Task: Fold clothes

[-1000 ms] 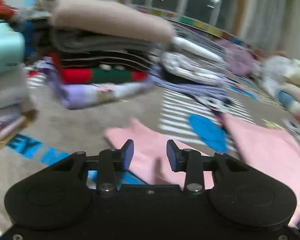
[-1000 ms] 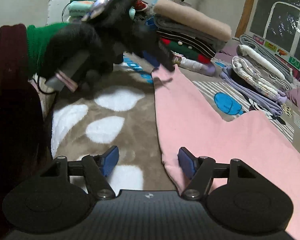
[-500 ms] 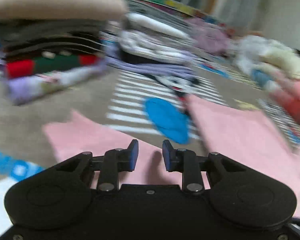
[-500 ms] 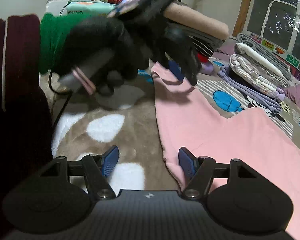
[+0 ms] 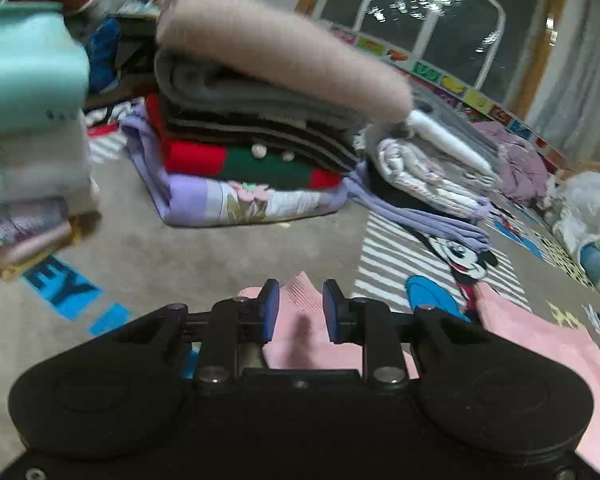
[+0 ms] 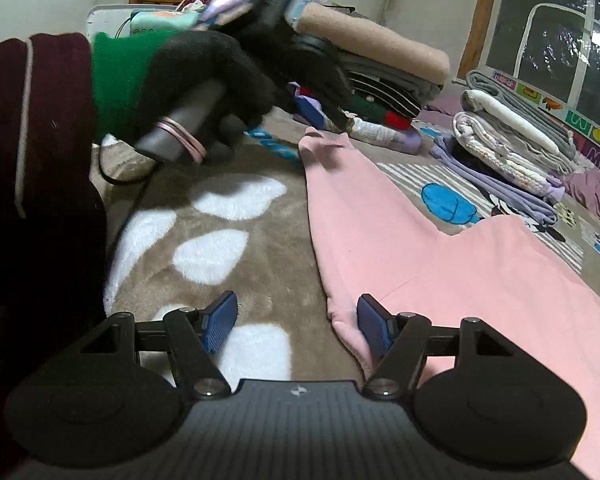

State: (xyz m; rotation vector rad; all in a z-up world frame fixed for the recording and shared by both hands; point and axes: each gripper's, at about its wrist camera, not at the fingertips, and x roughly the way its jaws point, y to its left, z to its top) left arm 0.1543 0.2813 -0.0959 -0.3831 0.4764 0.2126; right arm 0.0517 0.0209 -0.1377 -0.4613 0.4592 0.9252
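A pink garment (image 6: 440, 264) lies flat on the bedding, one sleeve reaching toward the far stacks. Its ribbed cuff (image 5: 300, 292) shows in the left wrist view just beyond my left gripper (image 5: 298, 306), which is open with a narrow gap and hovers above the cuff. In the right wrist view the left gripper (image 6: 324, 92) is held by a black-gloved hand over the sleeve end (image 6: 324, 144). My right gripper (image 6: 296, 326) is open wide and empty, its right pad (image 6: 374, 330) beside the garment's near edge.
A tall stack of folded clothes (image 5: 260, 120) stands beyond the cuff, a second stack (image 5: 440, 168) to its right, and a teal-topped pile (image 5: 28, 128) at left. A brown blanket with white patches (image 6: 212, 248) lies left of the garment. A loose heap (image 5: 588, 216) sits far right.
The left gripper swung right, then back left toward the sleeve cuff, and its jaws narrowed a little. The right gripper has not moved.
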